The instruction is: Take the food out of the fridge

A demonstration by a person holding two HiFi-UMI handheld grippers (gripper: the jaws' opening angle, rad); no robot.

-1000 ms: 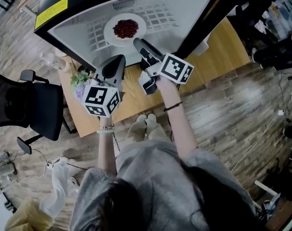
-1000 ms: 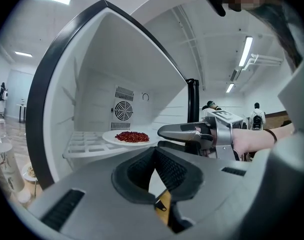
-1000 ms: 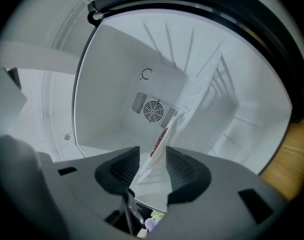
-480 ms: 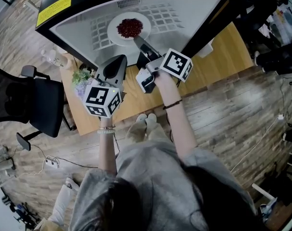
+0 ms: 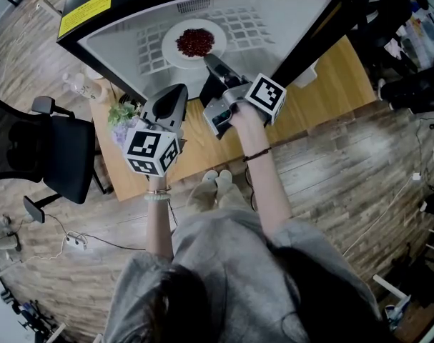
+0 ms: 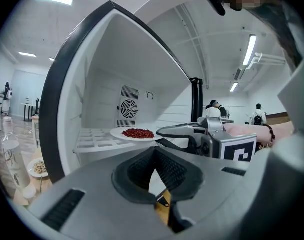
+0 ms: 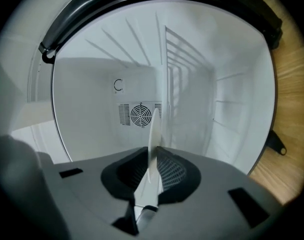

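A white plate [image 5: 171, 51] of red food [image 5: 196, 41] rests on the shelf inside the open fridge [image 5: 124, 38]. My right gripper [image 5: 211, 60] reaches level into the fridge at the plate's near rim. Its jaws are closing, with the rim between them. In the right gripper view the plate [image 7: 153, 134] shows edge-on, and the right gripper [image 7: 153, 166] has its pads against it. My left gripper [image 5: 176, 91] hangs outside the fridge mouth, shut on nothing. The left gripper view shows the plate [image 6: 116, 133], the food [image 6: 137, 133] and the right gripper [image 6: 163, 132] at the plate's edge.
The fridge stands on a wooden table [image 5: 331, 77]. A small bunch of flowers [image 5: 120, 114] and a water bottle [image 5: 77, 86] sit to its left. A black office chair [image 5: 52, 156] stands on the floor at the left. A fan vent [image 7: 140, 115] marks the fridge's back wall.
My right gripper has rolled, edged up to the plate and closed its jaws on the rim. The left gripper has stayed where it was.
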